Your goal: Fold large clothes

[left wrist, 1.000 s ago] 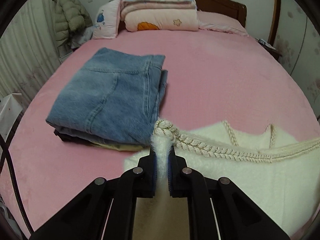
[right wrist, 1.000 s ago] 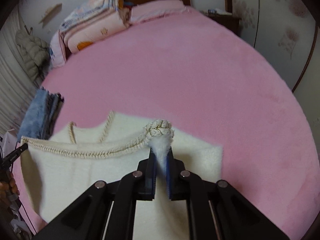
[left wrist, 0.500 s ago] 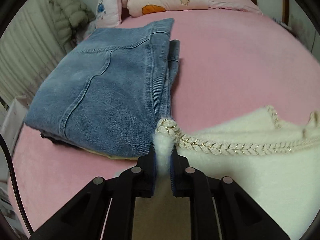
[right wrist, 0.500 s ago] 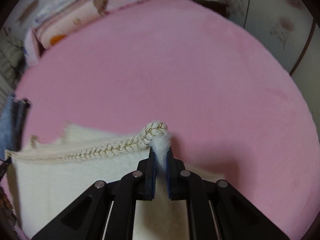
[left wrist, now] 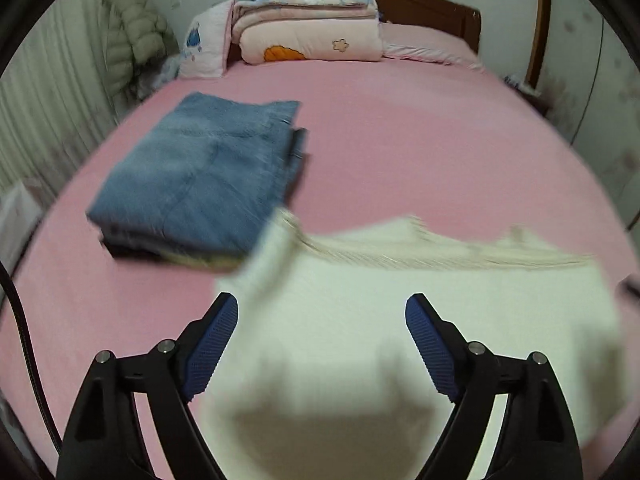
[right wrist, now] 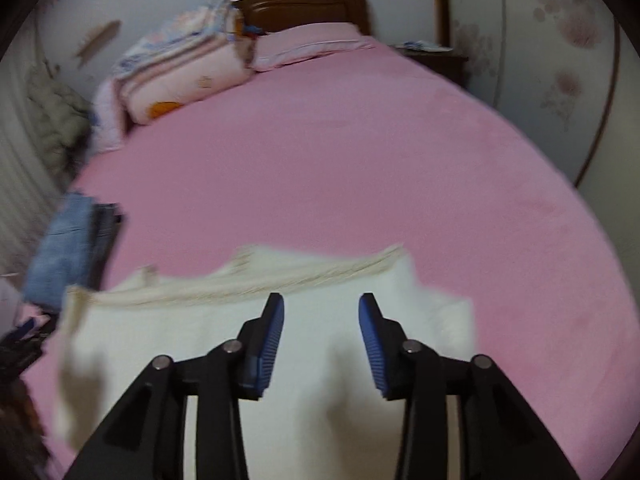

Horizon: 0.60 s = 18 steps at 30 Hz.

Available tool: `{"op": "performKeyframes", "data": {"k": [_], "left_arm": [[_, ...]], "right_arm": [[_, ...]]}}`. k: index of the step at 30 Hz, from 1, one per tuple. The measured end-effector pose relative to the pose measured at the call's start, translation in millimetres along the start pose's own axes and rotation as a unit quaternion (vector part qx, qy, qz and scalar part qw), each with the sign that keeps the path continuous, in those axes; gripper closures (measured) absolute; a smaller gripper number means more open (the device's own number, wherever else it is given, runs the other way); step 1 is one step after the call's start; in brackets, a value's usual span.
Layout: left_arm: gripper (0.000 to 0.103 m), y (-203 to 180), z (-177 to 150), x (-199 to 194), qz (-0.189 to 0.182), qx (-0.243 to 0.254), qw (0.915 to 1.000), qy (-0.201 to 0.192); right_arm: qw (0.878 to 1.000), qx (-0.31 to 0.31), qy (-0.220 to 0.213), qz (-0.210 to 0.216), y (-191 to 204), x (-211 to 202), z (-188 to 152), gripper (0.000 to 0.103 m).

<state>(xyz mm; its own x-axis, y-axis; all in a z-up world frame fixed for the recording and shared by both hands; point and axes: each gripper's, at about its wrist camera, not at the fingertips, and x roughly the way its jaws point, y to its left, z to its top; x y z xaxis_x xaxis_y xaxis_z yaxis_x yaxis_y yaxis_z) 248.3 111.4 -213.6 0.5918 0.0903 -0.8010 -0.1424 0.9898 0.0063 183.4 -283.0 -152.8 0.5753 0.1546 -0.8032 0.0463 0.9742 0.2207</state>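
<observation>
A fluffy white garment (left wrist: 400, 320) with a braided cream trim (left wrist: 440, 254) lies folded on the pink bed (left wrist: 400, 152). It also shows in the right wrist view (right wrist: 192, 340), trim (right wrist: 280, 280) along its far edge. My left gripper (left wrist: 322, 320) is open and empty above the garment's left part. My right gripper (right wrist: 321, 316) is open and empty above its right part. Both views are motion-blurred.
Folded blue jeans (left wrist: 200, 172) top a small stack of clothes at the left, also in the right wrist view (right wrist: 68, 248). Folded quilts (left wrist: 308, 24) and pillows (right wrist: 312, 44) lie at the headboard. A padded jacket (left wrist: 132, 48) hangs far left.
Both grippers have opened and let go of the garment's trimmed corners, then drawn back. The garment now lies flat on the bed.
</observation>
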Motion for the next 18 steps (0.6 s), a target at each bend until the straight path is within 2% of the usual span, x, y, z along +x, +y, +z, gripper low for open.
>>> {"op": "performKeyframes", "data": {"k": [2,4,6,8,10,11,12,13,14,16,17,18], "left_arm": [[0.018,-13.4,-16.4,-7.1,-0.014,-0.006,0.9999,0.007],[0.018,-32.2,-36.7,-3.3,-0.01,-0.003,0.9997,0.02],[0.018,-46.5,-55.0,7.5,0.01,0.005,0.9992,0.038],[0.018,-50.6,-70.1,28.8,0.043,0.018,0.9972,0.059],[0.016,-41.0,-80.9,44.8,0.074,0.021,0.9941,0.075],[0.016,-33.5,-82.9,47.4,0.075,0.013,0.9945,0.072],[0.016,-24.6,-84.1,47.9,0.078,0.003,0.9946,0.068],[0.016,-13.7,-84.4,49.1,0.09,-0.005,0.9938,0.066],[0.016,-3.0,-84.3,50.8,0.102,-0.01,0.9926,0.065],[0.016,17.7,-84.2,52.7,0.11,-0.018,0.9921,0.057],[0.016,23.1,-85.0,52.7,0.117,-0.015,0.9914,0.055],[0.013,28.0,-86.3,53.9,0.129,-0.007,0.9903,0.052]], "right_arm": [[0.998,-0.019,0.03,0.05,37.9,-2.5,-29.0,0.063],[0.996,-0.055,0.035,0.068,65.4,-0.6,-48.5,0.063],[0.992,-0.095,0.051,0.071,91.0,11.2,-69.4,0.063],[0.988,-0.111,0.075,0.072,99.6,28.8,-86.0,0.064],[0.988,-0.119,0.091,0.043,85.6,44.4,-94.6,0.073],[0.988,-0.116,0.096,0.022,69.4,52.0,-96.9,0.082],[0.989,-0.11,0.094,0.02,59.7,53.6,-95.9,0.088],[0.991,-0.103,0.087,0.007,44.9,52.0,-93.4,0.103],[0.991,-0.102,0.08,-0.018,26.5,48.8,-90.9,0.103],[0.993,-0.095,0.065,-0.031,-4.2,38.6,-85.2,0.103],[0.988,-0.099,0.062,-0.098,-22.5,35.2,-85.6,0.103],[0.986,-0.09,0.061,-0.127,-45.5,30.9,-85.8,0.103]]}}
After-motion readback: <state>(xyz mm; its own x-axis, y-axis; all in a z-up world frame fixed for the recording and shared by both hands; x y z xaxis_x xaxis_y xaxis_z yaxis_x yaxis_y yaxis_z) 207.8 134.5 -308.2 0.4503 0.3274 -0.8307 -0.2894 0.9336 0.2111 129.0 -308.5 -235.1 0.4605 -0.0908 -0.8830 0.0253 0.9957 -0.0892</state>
